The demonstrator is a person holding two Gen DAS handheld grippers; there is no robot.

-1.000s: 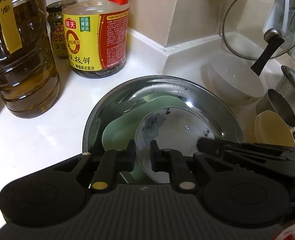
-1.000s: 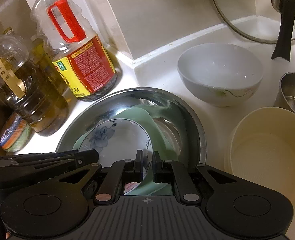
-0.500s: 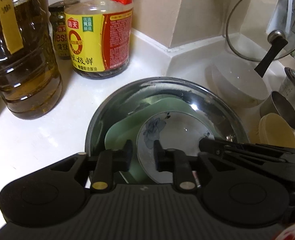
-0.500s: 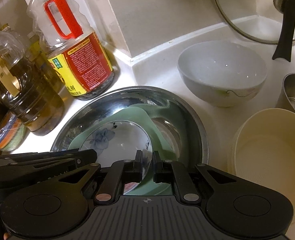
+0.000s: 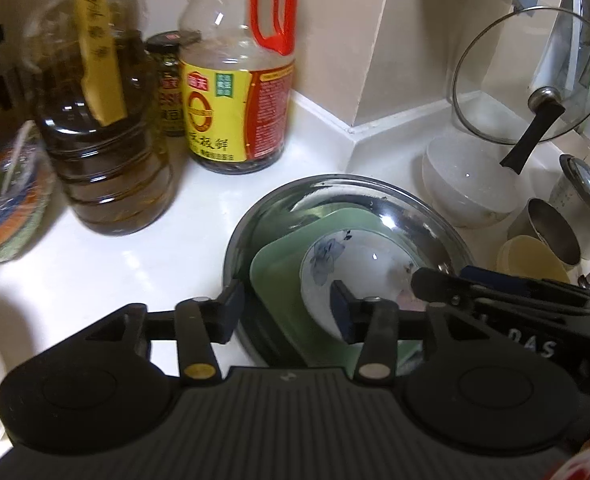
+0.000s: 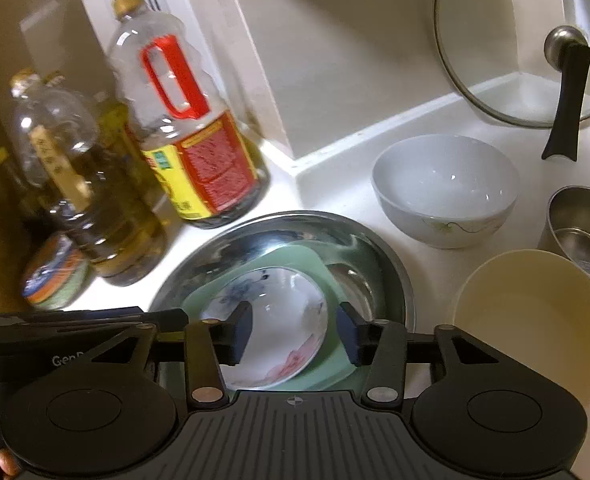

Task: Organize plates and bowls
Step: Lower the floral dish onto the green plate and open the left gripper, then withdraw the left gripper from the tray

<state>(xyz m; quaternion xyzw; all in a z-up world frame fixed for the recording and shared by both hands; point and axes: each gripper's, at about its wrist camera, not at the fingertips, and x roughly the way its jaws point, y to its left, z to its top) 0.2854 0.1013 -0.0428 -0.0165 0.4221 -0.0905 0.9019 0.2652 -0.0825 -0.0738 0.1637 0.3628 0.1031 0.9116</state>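
Left wrist view: the left tool point(image 5: 287, 306) hangs with its jaws spread wide and gripping nothing, over the near left rim of a steel basin point(image 5: 435, 216) that sits on the white desk point(image 5: 107, 264). Inside the basin lies a green plate point(image 5: 279, 280) with rounded corners, tilted so that its far edge leans up the basin wall, and on it rests a small white dish point(image 5: 367, 256) painted with a blue flower toward its far left side. Beyond the basin on the left stands a soy sauce bottle point(image 5: 235, 92) with a red handle and a yellow label printed in Chinese characters, which I cannot read with certainty; beside it are an oil bottle point(image 5: 103, 128) carrying a yellow strip of blurred writing and a dark jar point(image 5: 169, 84). The side of the right tool, seen at the right edge here, bears the letters "DAS". In the right wrist view the right tool point(image 6: 293, 330) also stands wide open and empty, its fingers to either side of the dish's near right edge without touching it; a pink flower shows on the dish's near side. The neighbouring tool at the left reads "Gen", the rest hidden. To the far right stand a white bowl point(image 6: 445, 190), upright with a thin green sprig on its outside, a cream bowl point(image 6: 531, 320) nearer, a steel cup point(image 6: 583, 224), and a glass lid point(image 6: 511, 60) leaning on the wall.
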